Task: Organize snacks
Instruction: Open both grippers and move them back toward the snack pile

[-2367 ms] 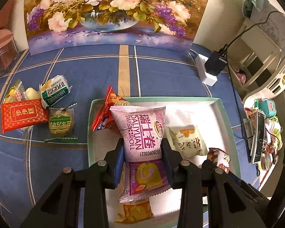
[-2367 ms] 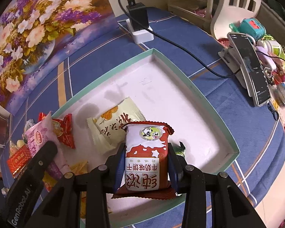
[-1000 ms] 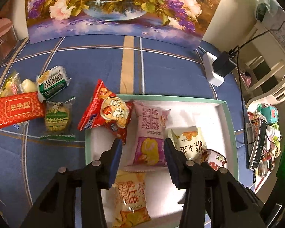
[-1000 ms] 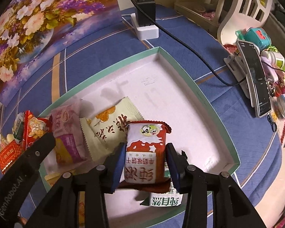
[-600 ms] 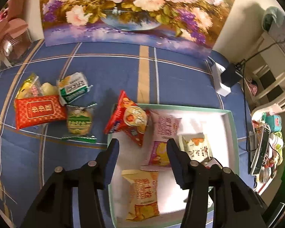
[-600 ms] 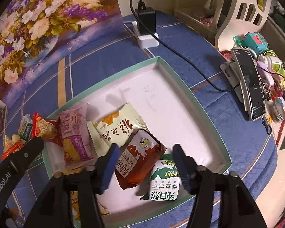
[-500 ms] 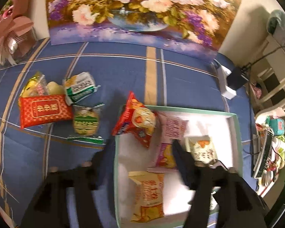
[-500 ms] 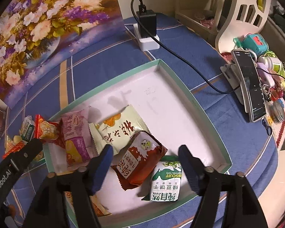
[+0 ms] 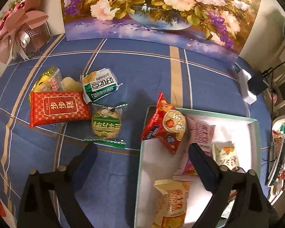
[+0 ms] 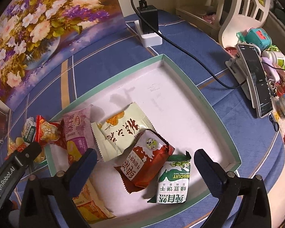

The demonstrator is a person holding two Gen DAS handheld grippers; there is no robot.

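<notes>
A white tray with a green rim [image 9: 254, 121] [image 10: 209, 104] sits on the blue cloth. In it lie a pink Swiss-roll pack [image 9: 199, 133] [image 10: 76, 127], a cream pack [image 10: 121, 131], a brown-red biscuit pack [image 10: 144, 161], a green-white biscuit pack [image 10: 172, 182] and a yellow pack [image 9: 171, 199]. A red pack [image 9: 165, 125] leans on the tray's left rim. Left of the tray lie a red flat pack [image 9: 57, 106], a green-white pack [image 9: 98, 85], a round green biscuit [image 9: 106, 125] and a yellow snack [image 9: 47, 79]. My left gripper [image 9: 142, 152] is open and empty above the tray's left edge. My right gripper [image 10: 144, 157] is open and empty above the brown-red pack.
A flower painting [image 9: 152, 9] stands at the back. A power strip with a black charger [image 10: 148, 28] and cable lies beyond the tray. A phone on a stand [image 10: 256, 79] and small clutter are at the right. A pink gift bow [image 9: 19, 28] is at the far left.
Both grippers have let go of their packs, which now lie in the tray, opened wide and drawn back. The left gripper has shifted left towards the loose snacks.
</notes>
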